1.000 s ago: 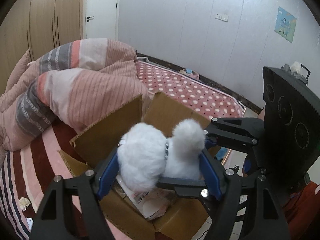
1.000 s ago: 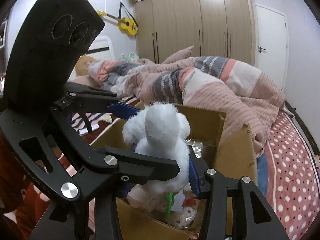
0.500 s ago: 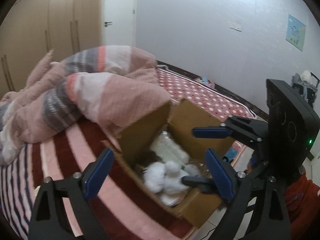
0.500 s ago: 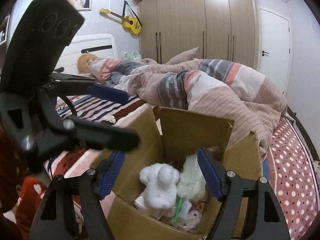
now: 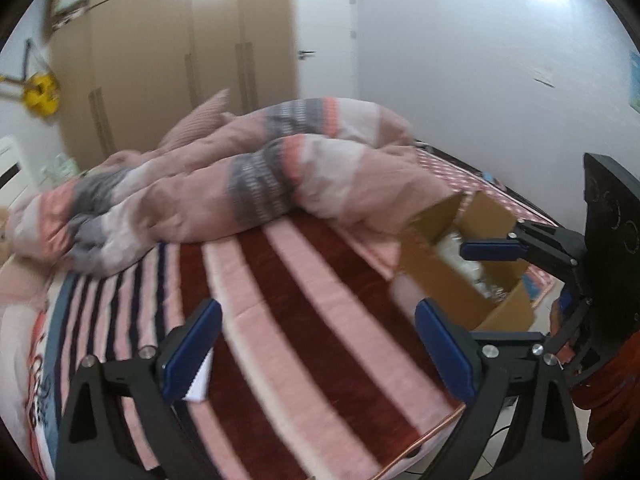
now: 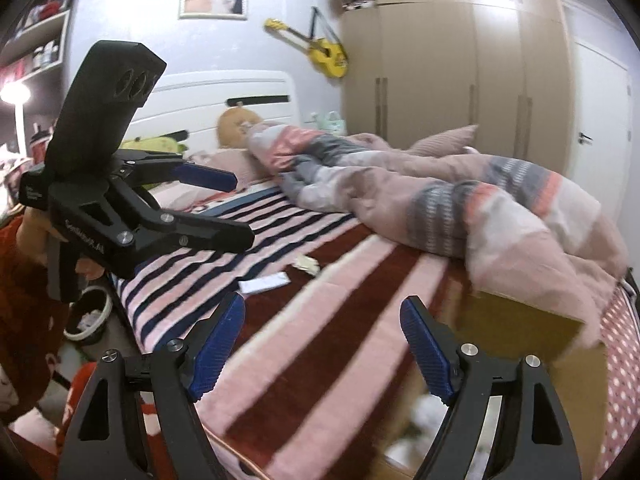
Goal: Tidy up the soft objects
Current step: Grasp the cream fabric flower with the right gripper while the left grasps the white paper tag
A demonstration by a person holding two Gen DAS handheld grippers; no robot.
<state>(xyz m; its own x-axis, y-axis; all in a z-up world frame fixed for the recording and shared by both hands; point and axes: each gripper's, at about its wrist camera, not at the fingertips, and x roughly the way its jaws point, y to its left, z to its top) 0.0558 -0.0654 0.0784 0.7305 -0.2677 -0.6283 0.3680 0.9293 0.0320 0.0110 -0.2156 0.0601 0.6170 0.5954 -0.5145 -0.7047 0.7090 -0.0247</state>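
Observation:
A brown cardboard box (image 5: 448, 280) sits on the striped bed at the right of the left wrist view, with white soft things inside it. It shows at the lower right of the right wrist view (image 6: 528, 328), where white fluff (image 6: 424, 408) lies inside. My left gripper (image 5: 316, 344) is open and empty over the striped blanket, left of the box. My right gripper (image 6: 324, 344) is open and empty, just left of the box. A brown plush toy (image 6: 236, 128) and a green and yellow one (image 6: 152, 145) lie by the headboard.
A crumpled pink and grey quilt (image 5: 248, 192) lies across the bed behind the box. A white paper card (image 6: 264, 282) and a small crumpled scrap (image 6: 306, 265) lie on the blanket. A wardrobe (image 6: 460, 68), a yellow ukulele (image 6: 324, 54) and a bin (image 6: 90, 316) stand around the bed.
Both grippers held the white plush over the box, opened and let it drop in. Both have since swung left, away from the box, over the blanket.

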